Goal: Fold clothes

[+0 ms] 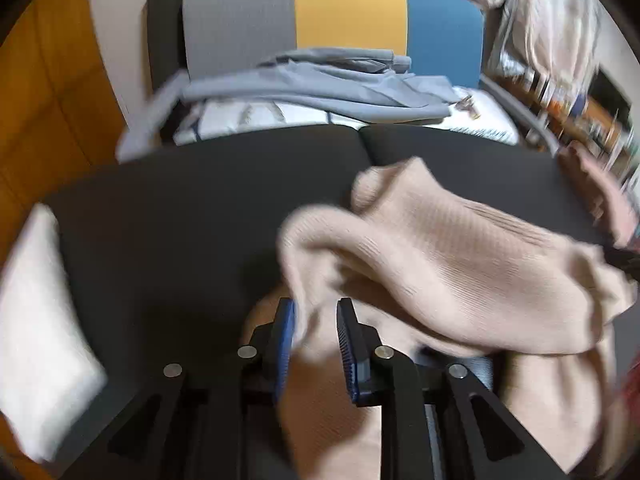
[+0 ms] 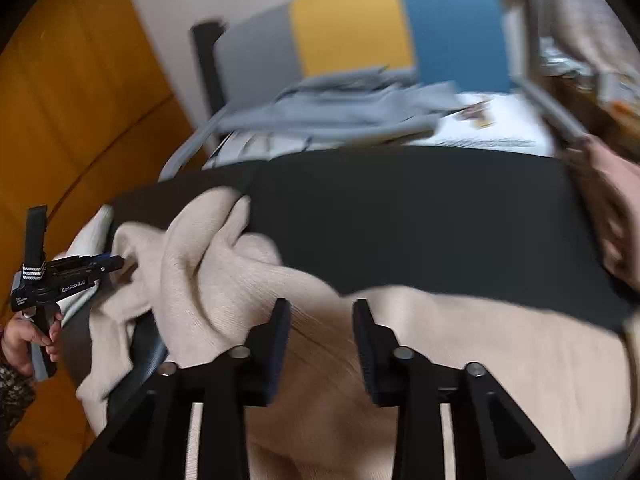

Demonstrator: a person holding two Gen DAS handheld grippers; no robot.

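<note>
A beige ribbed sweater [image 1: 460, 264] lies bunched on the black table [image 1: 180, 208]. In the left wrist view my left gripper [image 1: 316, 308] hovers over its near edge. A fold runs up between the blue pads, but the jaws stand apart and the right pad shows bare. My right gripper [image 2: 321, 306] is over another part of the sweater [image 2: 224, 276], jaws well apart, with the knit lying below the gap. From the right wrist view the left gripper [image 2: 118, 262] shows at the far left, held by a hand [image 2: 24, 340], its tip at the sweater's rumpled edge.
Behind the table [image 2: 420, 220] stands a chair [image 1: 348, 8] with a grey, yellow and blue back. A grey-blue garment [image 1: 320, 88] lies on its seat. A white cloth [image 1: 40, 312] sits at the table's left edge. A blurred pinkish shape [image 2: 616, 220] is at the right edge.
</note>
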